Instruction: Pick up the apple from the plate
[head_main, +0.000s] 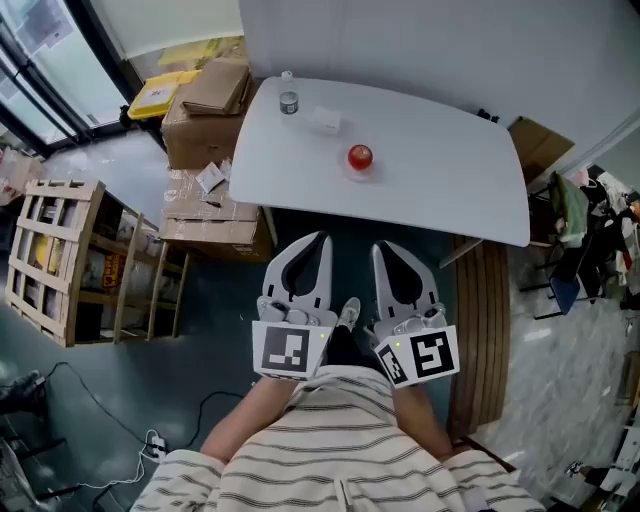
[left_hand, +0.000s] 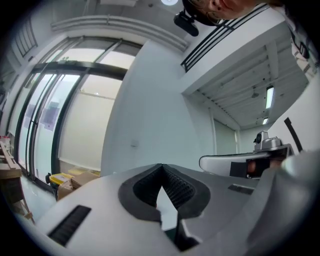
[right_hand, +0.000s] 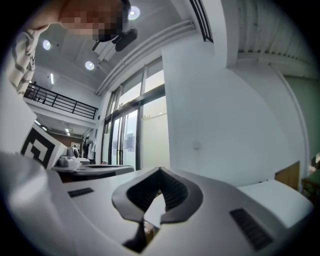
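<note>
The person is holding both claws side by side, low in front of a black-and-white striped shirt (head_main: 340, 440), each with its square-marker cube nearest the body. The left gripper (head_main: 320, 238) is keeping its two grey jaws pressed together at the tips, and nothing is sitting in the ribbed hollow behind them. The right gripper (head_main: 383, 246) is doing the same: its jaws are meeting at the tips and gripping nothing. Both claws are pointing level toward the white, round-cornered table (head_main: 430, 170), and their tips are stopping short of its near edge.

The small round red apple (head_main: 360, 156) is sitting on a pale, shallow plate (head_main: 350, 173) on that table, well ahead of both claws and roughly on the line running forward between them, a little closer to the right claw's line. Neither claw is touching the apple or the plate, and neither gripper view is showing them.

Farther ahead of the left claw, near the table's far edge, a small clear bottle with a white cap (head_main: 289, 100) is standing upright. A small white boxy object (head_main: 326, 121) is lying just beside it, between the bottle and the apple. Out to the left of the left claw, brown cardboard boxes (head_main: 205, 110) are stacking up against the table's end. To the right of the right claw, a slatted wooden bench (head_main: 482, 330) is running along the floor.
</note>
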